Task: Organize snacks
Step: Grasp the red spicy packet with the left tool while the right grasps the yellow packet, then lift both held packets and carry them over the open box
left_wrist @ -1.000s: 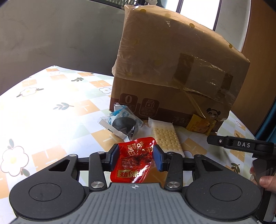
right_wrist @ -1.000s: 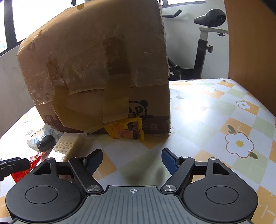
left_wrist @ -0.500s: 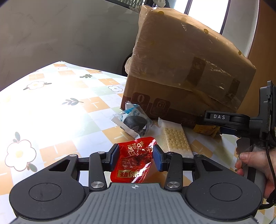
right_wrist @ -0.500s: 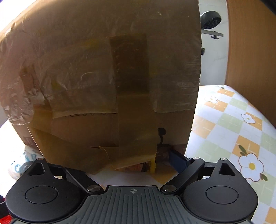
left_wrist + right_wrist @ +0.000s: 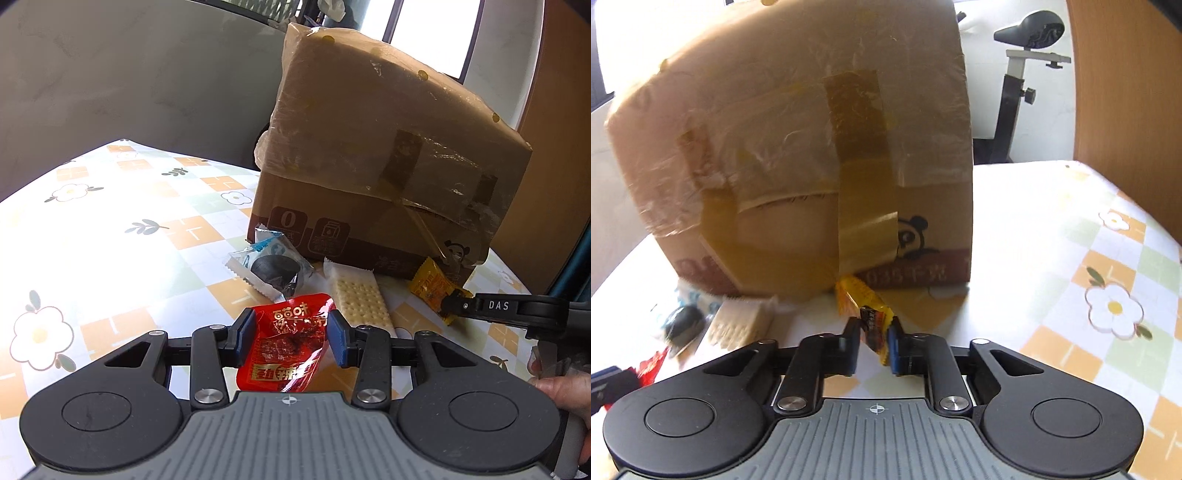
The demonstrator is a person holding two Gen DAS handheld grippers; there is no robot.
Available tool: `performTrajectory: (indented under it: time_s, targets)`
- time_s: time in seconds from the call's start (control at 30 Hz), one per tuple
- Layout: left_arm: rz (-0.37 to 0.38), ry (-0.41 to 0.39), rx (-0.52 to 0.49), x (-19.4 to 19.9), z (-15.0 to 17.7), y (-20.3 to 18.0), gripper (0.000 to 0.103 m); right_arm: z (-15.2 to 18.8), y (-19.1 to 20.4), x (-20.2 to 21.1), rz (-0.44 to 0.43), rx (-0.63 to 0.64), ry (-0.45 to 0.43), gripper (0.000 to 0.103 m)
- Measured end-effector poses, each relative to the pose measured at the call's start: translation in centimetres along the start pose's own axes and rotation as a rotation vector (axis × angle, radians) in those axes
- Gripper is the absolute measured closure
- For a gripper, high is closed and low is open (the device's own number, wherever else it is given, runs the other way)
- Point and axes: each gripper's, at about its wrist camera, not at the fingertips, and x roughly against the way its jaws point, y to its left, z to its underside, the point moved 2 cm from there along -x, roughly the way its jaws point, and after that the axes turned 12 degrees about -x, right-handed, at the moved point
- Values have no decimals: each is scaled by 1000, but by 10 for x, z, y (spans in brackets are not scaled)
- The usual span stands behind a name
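My left gripper (image 5: 291, 341) is shut on a red snack packet (image 5: 286, 354) and holds it above the table. My right gripper (image 5: 873, 341) is shut on a yellow-orange snack packet (image 5: 866, 306) at the foot of a taped cardboard box (image 5: 812, 166). In the left wrist view the same yellow packet (image 5: 430, 286) lies by the box (image 5: 388, 158), with the right gripper's finger on its near end. A cracker pack (image 5: 358, 297) and a clear packet with a dark cookie (image 5: 271, 269) lie in front of the box.
The table has a flower-patterned cloth (image 5: 110, 251). The box stands at the back middle. An exercise bike (image 5: 1023, 81) and a wooden panel (image 5: 1126, 92) stand beyond the table. The cracker pack (image 5: 738, 325) and cookie packet (image 5: 681, 321) show at left in the right wrist view.
My right gripper moved in to the box foot, closed on the yellow packet, and drew back slightly. My left gripper kept the red packet and shifted a little.
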Motion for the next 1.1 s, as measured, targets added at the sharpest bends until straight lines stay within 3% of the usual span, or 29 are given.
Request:
performTrajectory:
  time_s: [0.17, 0.23, 0.33, 0.43, 0.6, 0.73, 0.83, 1.0, 1.07, 1.1]
  targets:
    - [2, 2, -6, 2, 1, -3, 59, 11, -16, 18, -29, -46, 71, 92]
    - [2, 4, -4, 1, 1, -4, 59, 12, -17, 21, -10, -34, 78, 84]
    - [7, 7, -5, -1, 0, -6, 59, 7, -9, 25, 49, 103, 7, 61]
    - [14, 5, -12, 0, 0, -8, 59, -4, -2, 18, 30, 186, -22, 50]
    - [20, 8, -18, 0, 0, -8, 59, -6, 28, -14, -9, 481, 50, 42]
    - [23, 6, -22, 0, 0, -7, 59, -8, 38, -29, -32, 644, 103, 42]
    - [20, 8, -17, 0, 0, -5, 59, -16, 34, -34, -53, 668, 148, 41]
    - [23, 7, -16, -2, 1, -7, 59, -30, 13, -42, -126, 498, 225, 43]
    - [23, 4, -16, -1, 1, -8, 59, -30, 6, -39, -143, 442, 213, 51]
    - [22, 3, -15, -1, 1, -7, 59, -26, 3, -35, -139, 438, 197, 61]
